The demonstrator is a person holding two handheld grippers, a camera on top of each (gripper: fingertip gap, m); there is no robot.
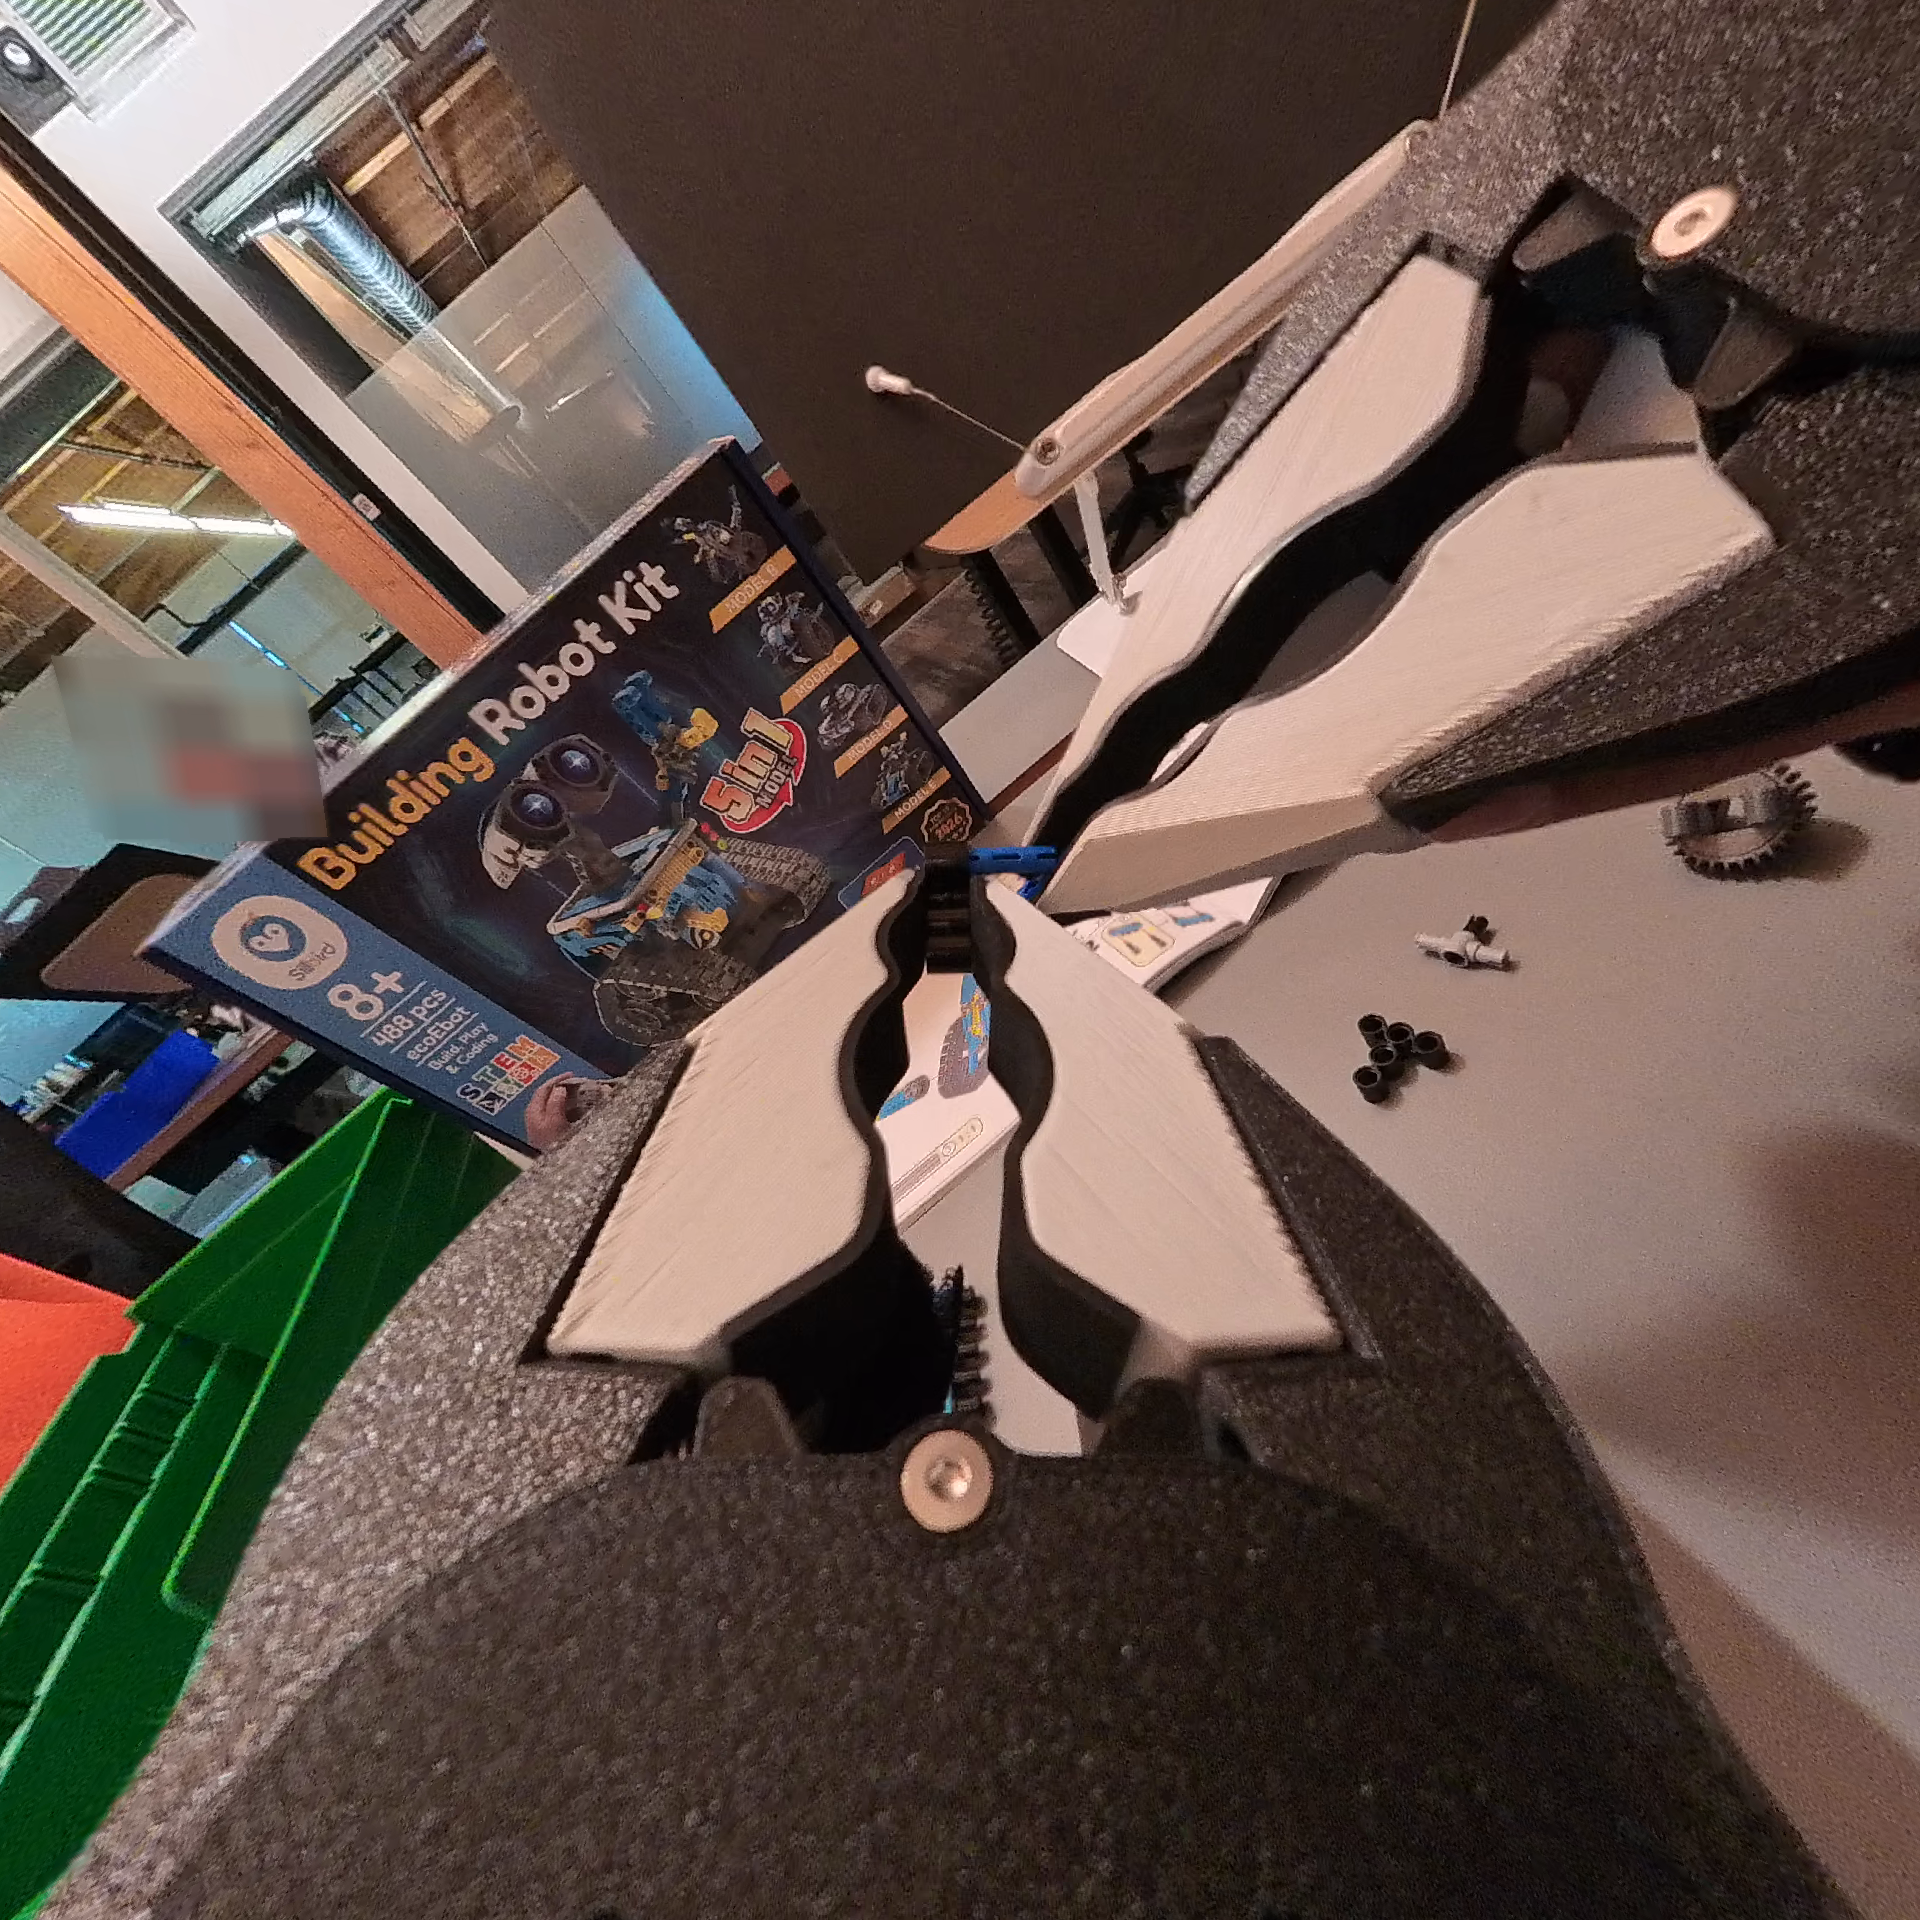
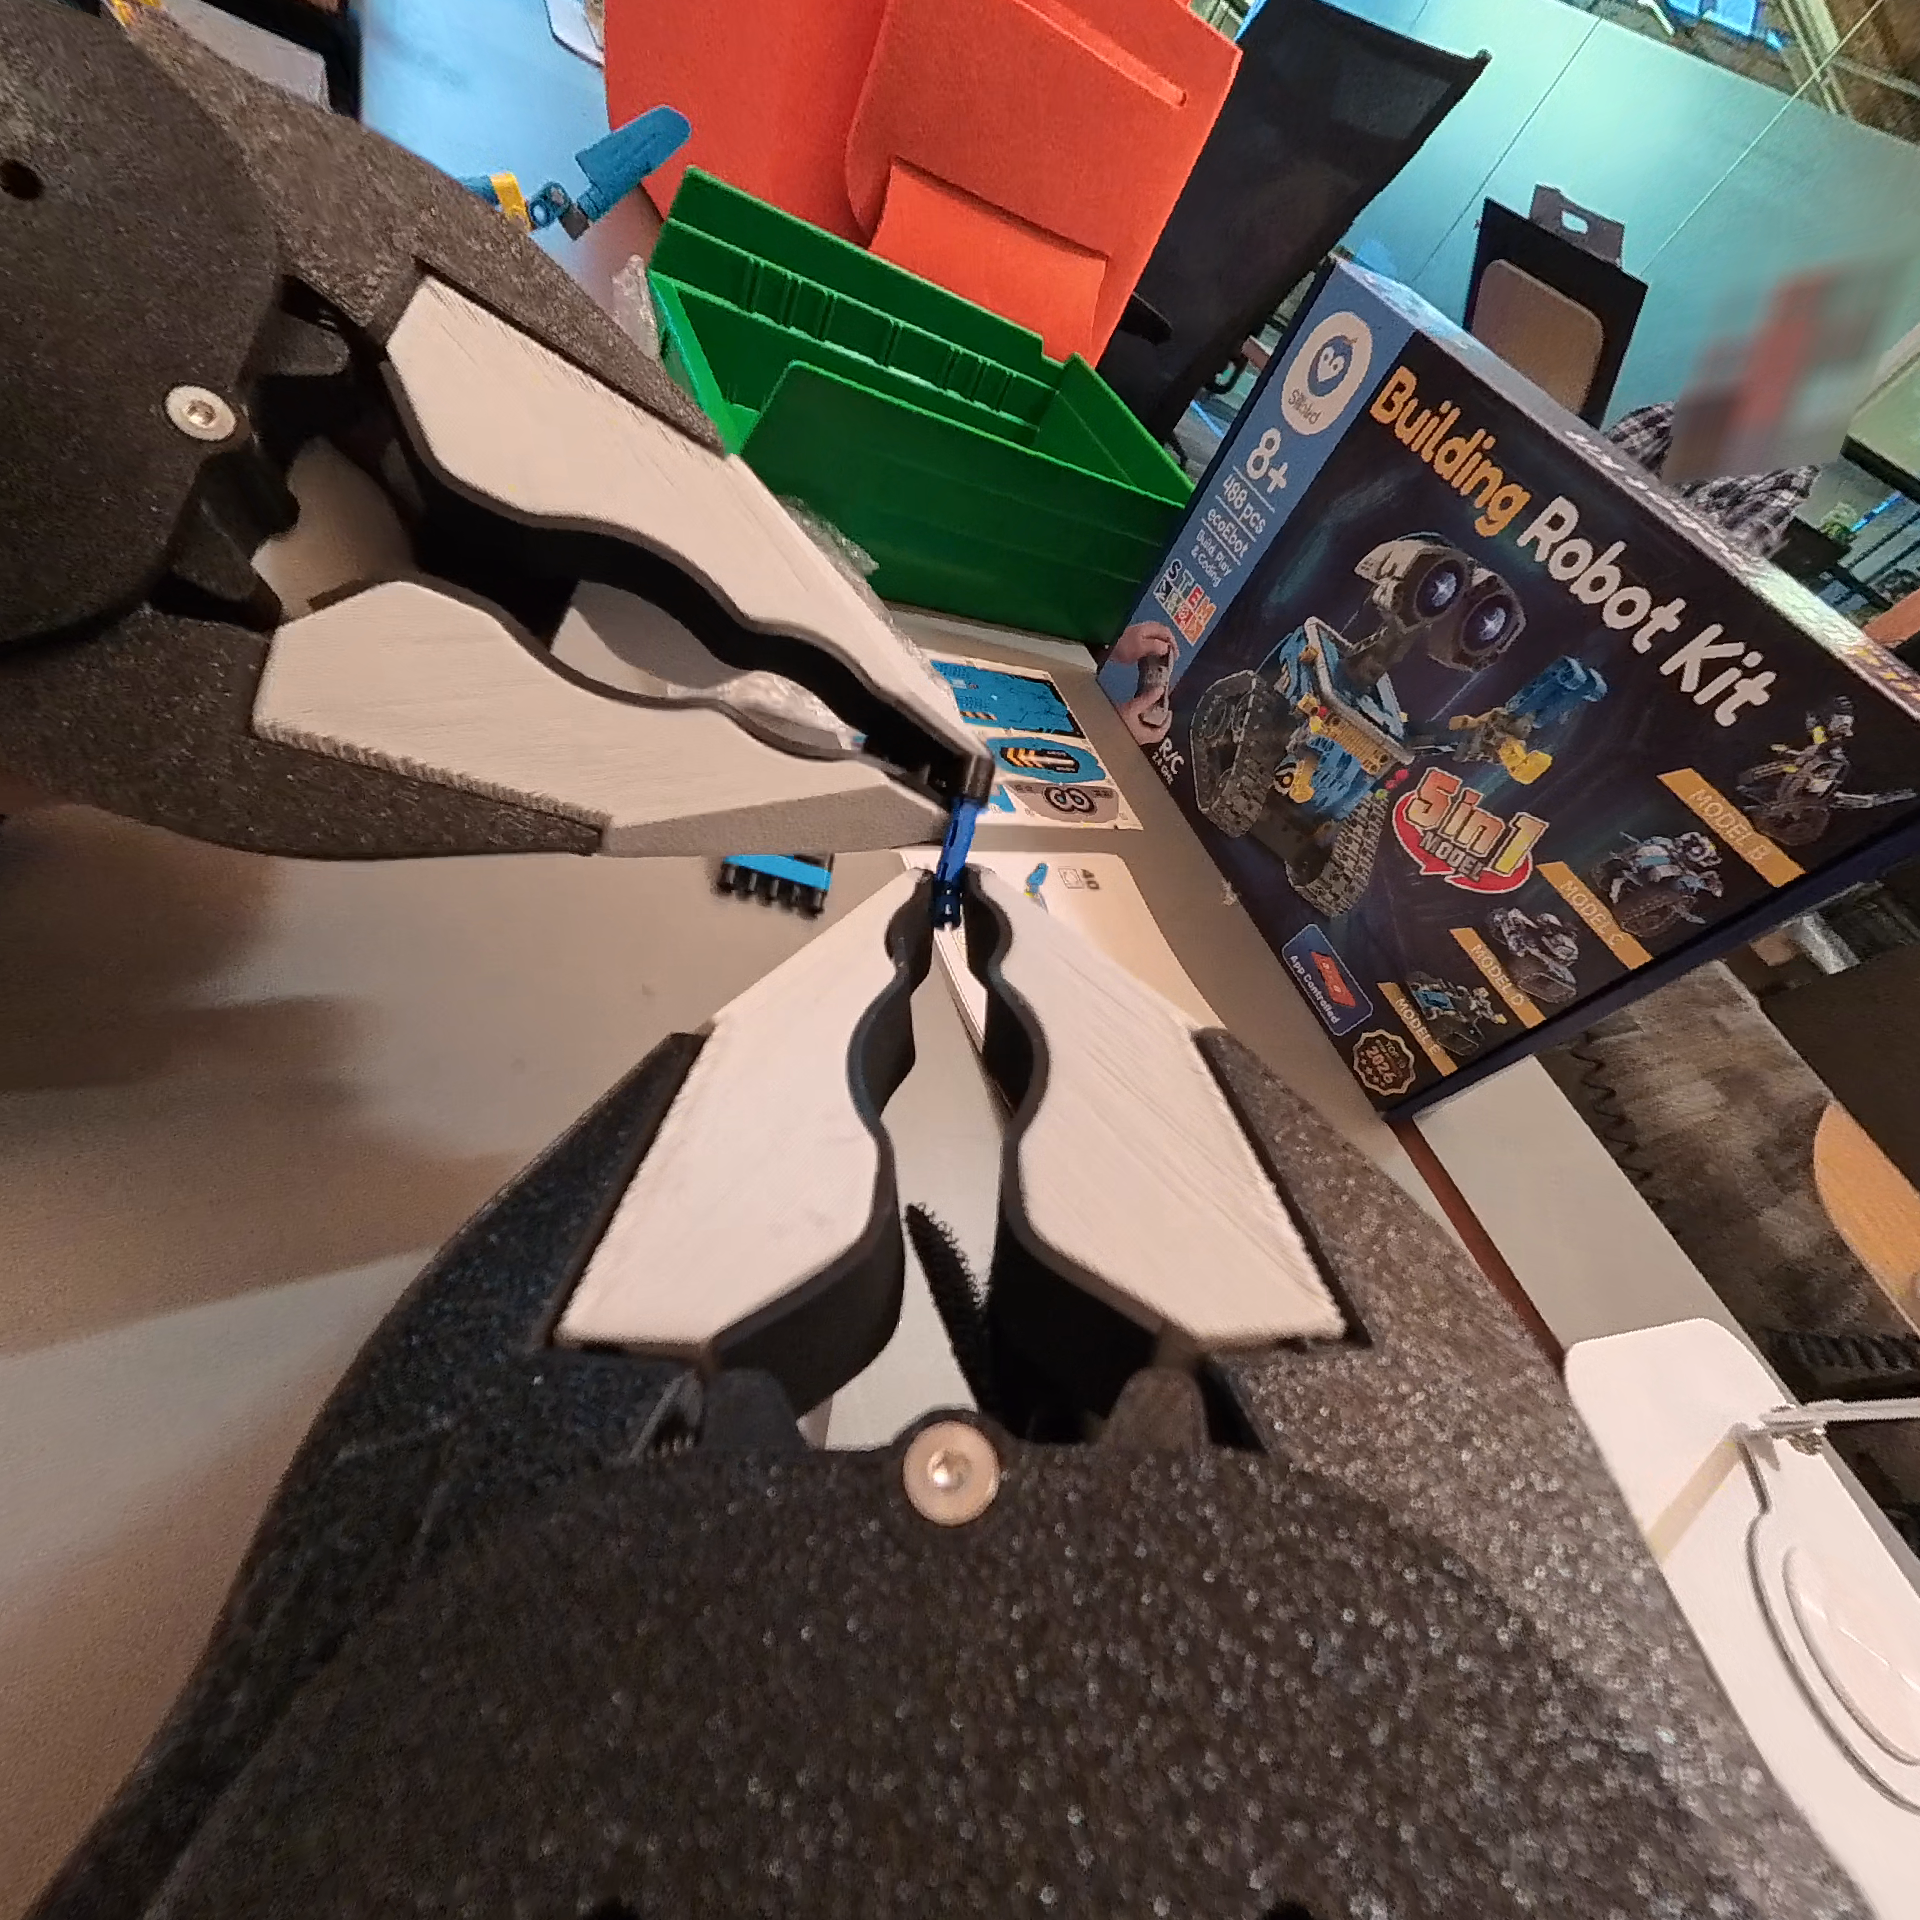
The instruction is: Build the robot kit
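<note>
My left gripper point(image 1: 945, 906) is shut on a small black part point(image 1: 945, 920) held at its fingertips above the grey table point(image 1: 1558, 1195). My right gripper point(image 2: 948, 899) is shut on a thin blue pin point(image 2: 956, 844) that sticks out past its tips. The two grippers meet tip to tip. In the right wrist view the left gripper point(image 2: 961, 784) comes in from the left, and the blue pin reaches up to its black part point(image 2: 977, 774). In the left wrist view the right gripper point(image 1: 1039, 875) comes in from the upper right, with the blue pin point(image 1: 1013, 860) against the black part.
A robot kit box point(image 2: 1507, 675) stands behind the grippers. Green bins point(image 2: 935, 447) and orange foam point(image 2: 935, 135) sit beyond. On the table lie a grey toothed ring point(image 1: 1735, 831), a black connector cluster point(image 1: 1397, 1051), a small grey connector point(image 1: 1460, 945), a booklet point(image 1: 1164, 935), a sticker sheet point(image 2: 997, 727) and a blue-and-black piece point(image 2: 774, 878). The tips of both grippers are at nearly the same place.
</note>
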